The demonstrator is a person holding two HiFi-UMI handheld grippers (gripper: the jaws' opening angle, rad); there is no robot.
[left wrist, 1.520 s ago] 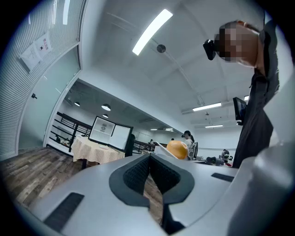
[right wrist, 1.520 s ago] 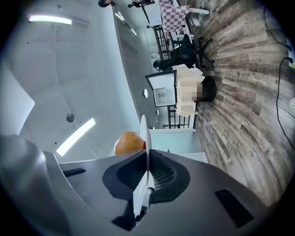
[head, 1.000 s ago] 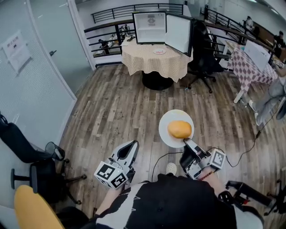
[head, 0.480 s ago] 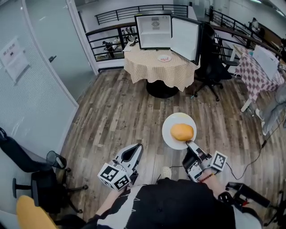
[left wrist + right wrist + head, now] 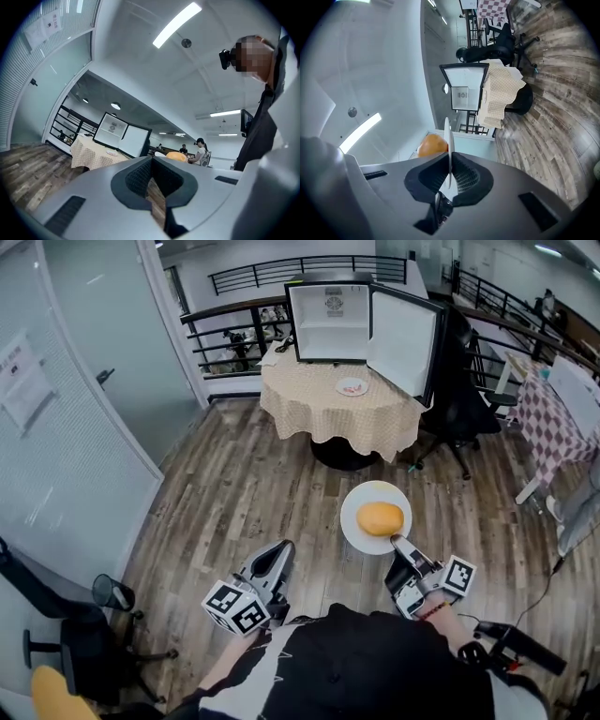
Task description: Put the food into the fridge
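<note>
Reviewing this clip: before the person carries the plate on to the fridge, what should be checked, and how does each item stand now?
1. Right gripper fingers clamped on the plate rim: ok.
2. Food lies on the plate, inside its rim: ok.
3. Fridge door stands open: ok.
4. Left gripper shut, with nothing between its fingers: ok.
5. Free room inside the fridge for the food: cannot tell from this far away.
</note>
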